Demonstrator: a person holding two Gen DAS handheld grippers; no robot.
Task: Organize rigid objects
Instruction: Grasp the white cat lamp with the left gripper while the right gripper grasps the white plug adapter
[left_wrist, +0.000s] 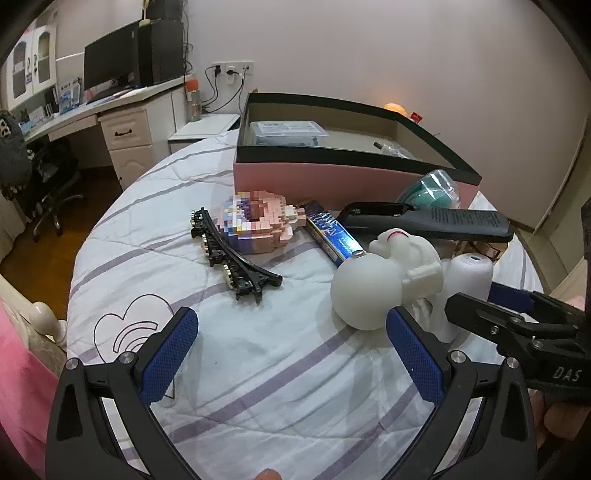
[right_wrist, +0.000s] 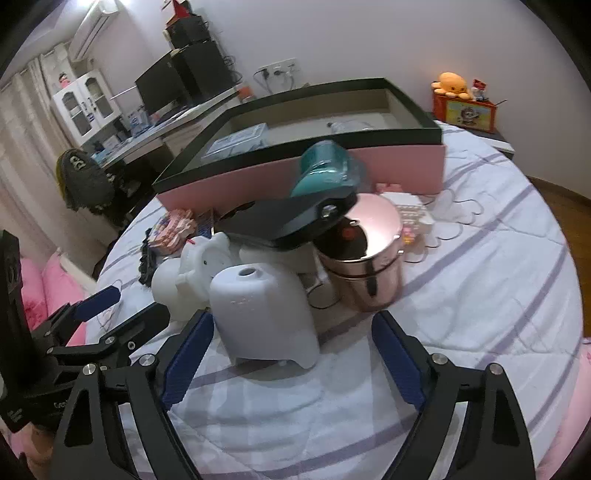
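Left gripper (left_wrist: 291, 343) w/ jaws wide apart, nothing between them, over bare quilted white bedspread w/ lilac stripes (left_wrist: 258, 387); open cloth on its near side and twd the black plastic Eiffel-tower model (left_wrist: 232, 254). Its right pad sits just beside the smooth white round-headed plastic figurine (left_wrist: 373, 288). Right gripper (right_wrist: 291, 354) also spread open, holding nothing, its left pad v. close to the matte white rounded plastic housing w/ top hole (right_wrist: 262, 314) (contact unclear). Behind: shiny steel pot (right_wrist: 369, 273), black handheld device (left_wrist: 428, 219), pastel blocky brick model (left_wrist: 255, 225), all crowded against the pink cardboard box w/ black rim (left_wrist: 314, 177).
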